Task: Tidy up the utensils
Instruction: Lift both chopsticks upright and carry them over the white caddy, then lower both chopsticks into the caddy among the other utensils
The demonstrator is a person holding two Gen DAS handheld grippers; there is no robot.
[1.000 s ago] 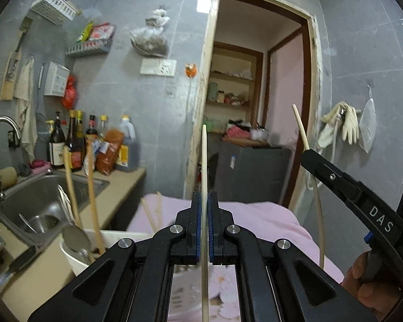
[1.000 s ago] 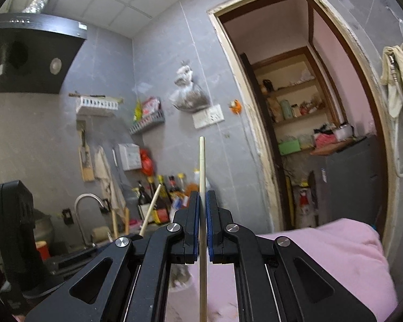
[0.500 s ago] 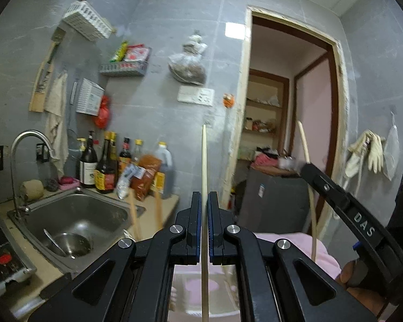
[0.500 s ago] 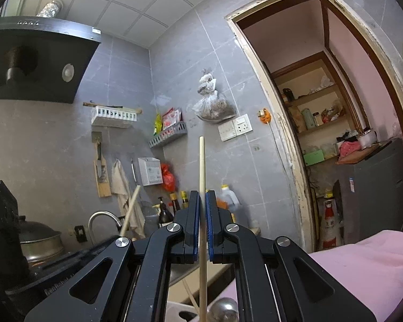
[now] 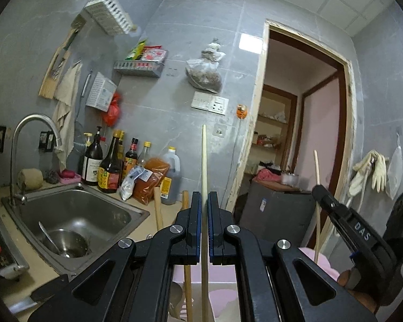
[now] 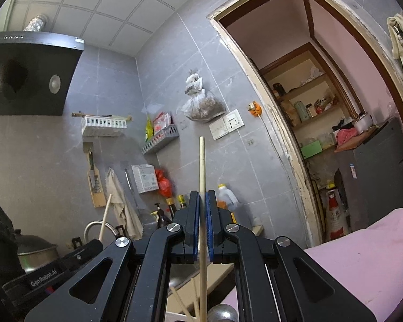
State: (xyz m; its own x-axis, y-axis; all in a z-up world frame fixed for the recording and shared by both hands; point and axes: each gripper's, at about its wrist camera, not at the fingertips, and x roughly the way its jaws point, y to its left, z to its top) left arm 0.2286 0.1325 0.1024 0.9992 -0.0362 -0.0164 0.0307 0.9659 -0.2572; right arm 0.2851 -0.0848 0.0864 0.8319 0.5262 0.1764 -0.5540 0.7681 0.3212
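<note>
Right now each claw is clamped tight on one upright chopstick: the left claw [image 5: 204,209] grips the left chopstick [image 5: 203,161], the right claw [image 6: 202,209] the right chopstick [image 6: 202,166], both raised near the sink [image 5: 75,214].

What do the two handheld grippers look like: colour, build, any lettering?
Both are black plastic. The left gripper and right gripper have blue finger pads, silver round screws and triangular cut-outs in their linkage arms. White lettering reads "DAS" on the right one's side and "GenRobot.AI" on the left's.
</note>
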